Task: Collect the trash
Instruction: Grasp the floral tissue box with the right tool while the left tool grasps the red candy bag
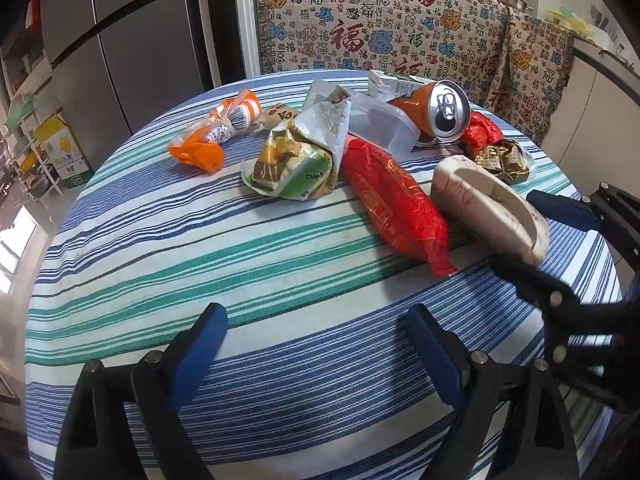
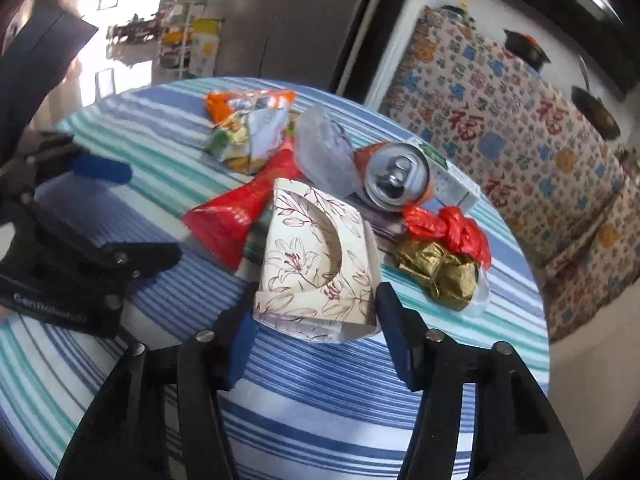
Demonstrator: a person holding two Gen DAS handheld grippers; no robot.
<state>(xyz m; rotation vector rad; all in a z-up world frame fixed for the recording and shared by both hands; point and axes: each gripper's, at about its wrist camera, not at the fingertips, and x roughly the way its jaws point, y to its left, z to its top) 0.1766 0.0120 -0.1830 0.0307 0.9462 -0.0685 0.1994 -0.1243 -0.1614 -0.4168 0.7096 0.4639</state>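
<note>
A cream box printed with flowers (image 2: 316, 264) lies on the striped tablecloth (image 2: 320, 392). My right gripper (image 2: 316, 306) is shut on it, a pad against each side of its near end. In the left wrist view the same box (image 1: 480, 196) sits at the right between the right gripper's fingers (image 1: 568, 210). My left gripper (image 1: 316, 320) hovers open over bare cloth, with nothing between its fingers. Other trash lies beyond: a long red packet (image 1: 396, 204), a green and yellow snack bag (image 1: 296, 160), an orange wrapper (image 1: 212, 136) and a dented orange can (image 1: 436, 112).
A clear plastic tub (image 1: 384, 124), a crumpled red bag (image 1: 482, 130), a gold wrapper (image 1: 500, 158) and a small carton (image 1: 400, 86) crowd the table's far right. A patterned throw (image 1: 380, 20) hangs behind the round table. A grey fridge (image 1: 132, 40) stands at back left.
</note>
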